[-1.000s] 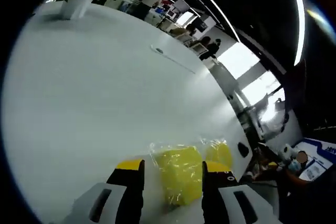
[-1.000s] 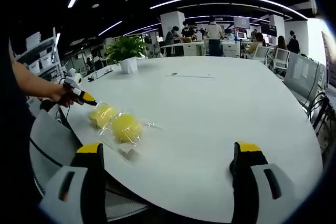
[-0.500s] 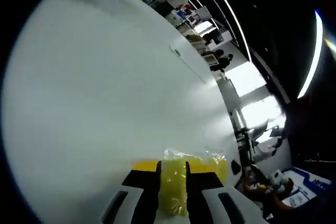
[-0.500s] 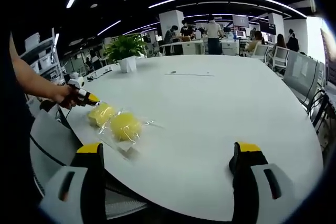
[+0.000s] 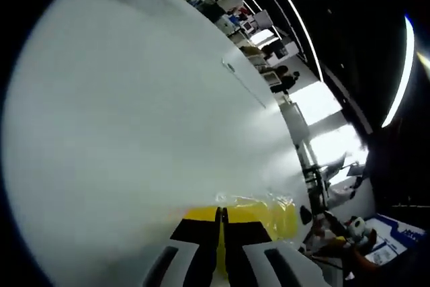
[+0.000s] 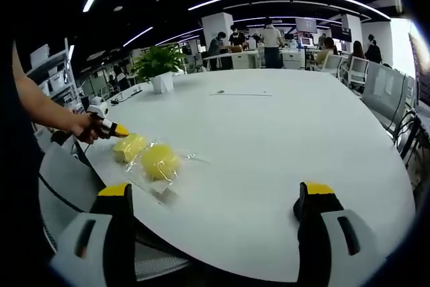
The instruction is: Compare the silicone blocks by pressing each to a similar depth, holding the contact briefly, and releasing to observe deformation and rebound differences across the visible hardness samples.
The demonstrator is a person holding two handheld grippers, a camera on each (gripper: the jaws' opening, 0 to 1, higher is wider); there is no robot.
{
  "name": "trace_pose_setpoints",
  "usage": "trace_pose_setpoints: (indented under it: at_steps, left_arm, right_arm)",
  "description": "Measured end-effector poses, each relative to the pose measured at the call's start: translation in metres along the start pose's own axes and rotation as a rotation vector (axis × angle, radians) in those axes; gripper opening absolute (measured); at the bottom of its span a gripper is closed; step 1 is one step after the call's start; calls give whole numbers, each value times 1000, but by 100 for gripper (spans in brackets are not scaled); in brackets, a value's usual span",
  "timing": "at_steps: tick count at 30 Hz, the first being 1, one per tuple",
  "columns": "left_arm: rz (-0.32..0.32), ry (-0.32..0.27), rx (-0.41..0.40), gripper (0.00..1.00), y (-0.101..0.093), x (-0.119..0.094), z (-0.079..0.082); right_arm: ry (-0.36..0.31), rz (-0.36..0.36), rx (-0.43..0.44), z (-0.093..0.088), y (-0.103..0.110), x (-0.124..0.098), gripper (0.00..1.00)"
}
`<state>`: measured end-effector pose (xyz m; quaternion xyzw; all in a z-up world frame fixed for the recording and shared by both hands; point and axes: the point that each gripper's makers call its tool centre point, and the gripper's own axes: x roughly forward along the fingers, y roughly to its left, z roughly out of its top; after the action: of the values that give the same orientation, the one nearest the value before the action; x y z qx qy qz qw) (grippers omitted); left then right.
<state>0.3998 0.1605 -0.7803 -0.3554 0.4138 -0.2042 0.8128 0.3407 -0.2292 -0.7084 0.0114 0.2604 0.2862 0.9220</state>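
On the near left part of the white table (image 6: 269,139), two yellow blocks lie side by side, each wrapped in clear crinkled plastic. In the right gripper view the rounder block (image 6: 160,162) sits nearer, and the second block (image 6: 129,148) lies just beyond it to the left, the two wrappers touching or overlapping; I cannot tell which. The left gripper (image 6: 113,129) reaches in from the left, held in a person's hand (image 6: 86,128), with its yellow tip right at the far edge of the second block.

In the left gripper view that gripper's (image 5: 221,223) jaws stand almost fully together, only a thin slit between the yellow-tipped fingers (image 5: 201,214). A sliver of yellow shows in the slit and a yellow wrapped mass (image 5: 277,214) bulges out just right of the jaws, but the jaws hide most of it, so how deeply it is squeezed is hard to make out.

The right gripper (image 6: 218,199) hangs above the near table edge, jaws spread wide with nothing between them, well apart from the blocks. A potted plant (image 6: 159,66) stands at the far left of the table. Beyond it, the people at the distant desks are too small to read.
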Motion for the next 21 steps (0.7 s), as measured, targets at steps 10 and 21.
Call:
trace_pose_setpoints:
  at_steps: [10, 21]
  left_arm:
    - [15, -8, 26, 0, 0, -2, 0]
    - [-24, -32, 0, 0, -13, -8, 1]
  right_arm:
    - [-6, -5, 8, -1, -2, 0, 97]
    - [-18, 2, 0, 4, -2, 0, 97]
